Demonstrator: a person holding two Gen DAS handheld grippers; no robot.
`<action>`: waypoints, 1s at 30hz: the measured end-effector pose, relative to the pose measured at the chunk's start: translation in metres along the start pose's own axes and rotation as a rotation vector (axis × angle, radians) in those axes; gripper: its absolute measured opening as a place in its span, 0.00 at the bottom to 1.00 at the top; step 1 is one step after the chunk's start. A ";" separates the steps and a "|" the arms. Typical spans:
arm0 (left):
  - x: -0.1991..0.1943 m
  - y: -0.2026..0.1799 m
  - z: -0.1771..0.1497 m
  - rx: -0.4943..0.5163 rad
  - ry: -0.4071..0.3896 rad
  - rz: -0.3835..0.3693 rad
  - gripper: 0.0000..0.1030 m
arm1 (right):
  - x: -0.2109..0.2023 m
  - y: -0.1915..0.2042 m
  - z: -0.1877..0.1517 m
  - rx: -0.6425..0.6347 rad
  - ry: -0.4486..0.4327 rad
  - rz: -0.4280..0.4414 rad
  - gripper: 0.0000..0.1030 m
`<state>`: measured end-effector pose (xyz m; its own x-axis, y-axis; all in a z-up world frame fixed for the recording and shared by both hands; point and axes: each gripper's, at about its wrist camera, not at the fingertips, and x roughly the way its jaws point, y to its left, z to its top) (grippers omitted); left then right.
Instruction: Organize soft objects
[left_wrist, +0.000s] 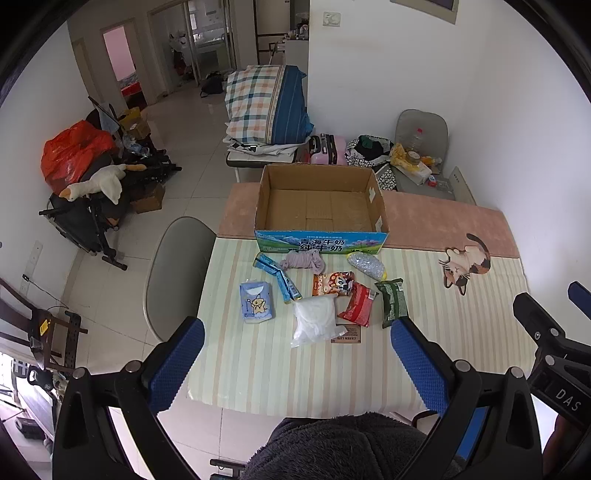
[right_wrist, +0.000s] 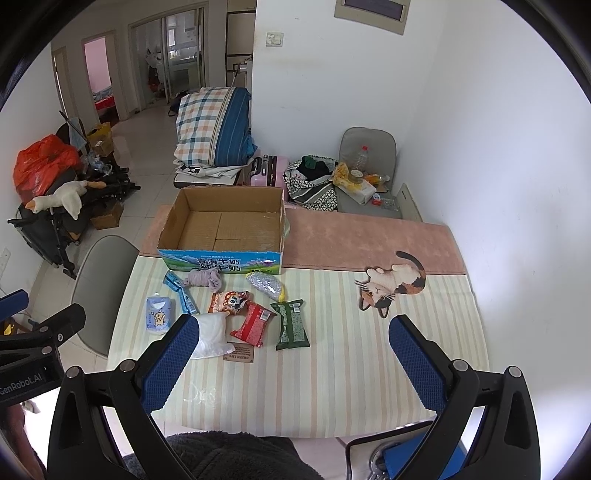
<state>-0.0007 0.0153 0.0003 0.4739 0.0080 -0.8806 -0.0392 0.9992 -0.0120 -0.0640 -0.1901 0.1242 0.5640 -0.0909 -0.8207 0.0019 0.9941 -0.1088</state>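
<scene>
Both grippers, left and right, hang wide open and empty, so crowded packets at mid-frame could get nudged or double-grabbed before reaching the box.

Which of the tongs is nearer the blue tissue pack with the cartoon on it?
Left. The blue tissue pack lies just ahead of the left tongs, by their left finger. The right tongs hang farther right, with the pack off beyond their left finger.

bright even daylight, white wall kinda blown out, soft shadows, heavy fisheye warp, dark vignetted corners
</scene>
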 end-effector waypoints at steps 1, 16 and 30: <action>0.000 0.000 0.001 0.000 -0.001 0.000 1.00 | 0.000 0.000 0.001 0.000 -0.001 0.000 1.00; -0.001 -0.002 0.004 0.005 -0.007 0.004 1.00 | -0.005 -0.005 0.001 0.003 -0.010 -0.001 1.00; -0.002 -0.001 0.010 0.002 -0.009 0.007 1.00 | -0.003 -0.002 0.001 -0.009 -0.016 0.015 1.00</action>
<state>0.0073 0.0148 0.0070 0.4817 0.0155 -0.8762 -0.0406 0.9992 -0.0047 -0.0647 -0.1917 0.1281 0.5769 -0.0752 -0.8133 -0.0139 0.9947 -0.1018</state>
